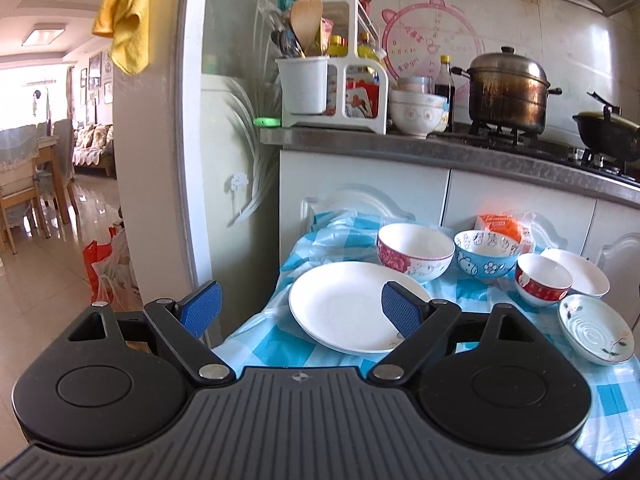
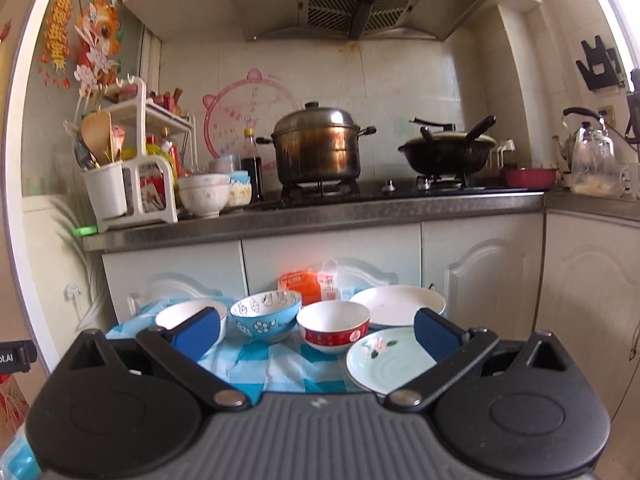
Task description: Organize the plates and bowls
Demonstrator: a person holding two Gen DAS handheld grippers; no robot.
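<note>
On a small table with a blue checked cloth [image 1: 256, 332] lie a large white plate [image 1: 344, 308], a red-flowered bowl [image 1: 414, 252], a blue cartoon bowl [image 1: 486, 254], a red-banded bowl [image 1: 542, 280], a white shallow dish [image 1: 580, 270] and a pale green saucer [image 1: 596, 330]. My left gripper [image 1: 300, 308] is open and empty, its right finger over the white plate's near edge. My right gripper [image 2: 318, 330] is open and empty, held before the blue bowl [image 2: 266, 314], red-banded bowl [image 2: 334, 324], white dish [image 2: 398, 304] and green saucer [image 2: 384, 360].
Behind the table stand white cabinets [image 2: 332, 256] under a dark counter [image 1: 400, 144] with a utensil rack [image 1: 332, 56], stacked bowls [image 1: 416, 114], a steamer pot [image 2: 316, 148] and a wok [image 2: 446, 152]. An orange packet [image 2: 304, 286] lies at the table's back. A red bag [image 1: 106, 268] sits on the floor.
</note>
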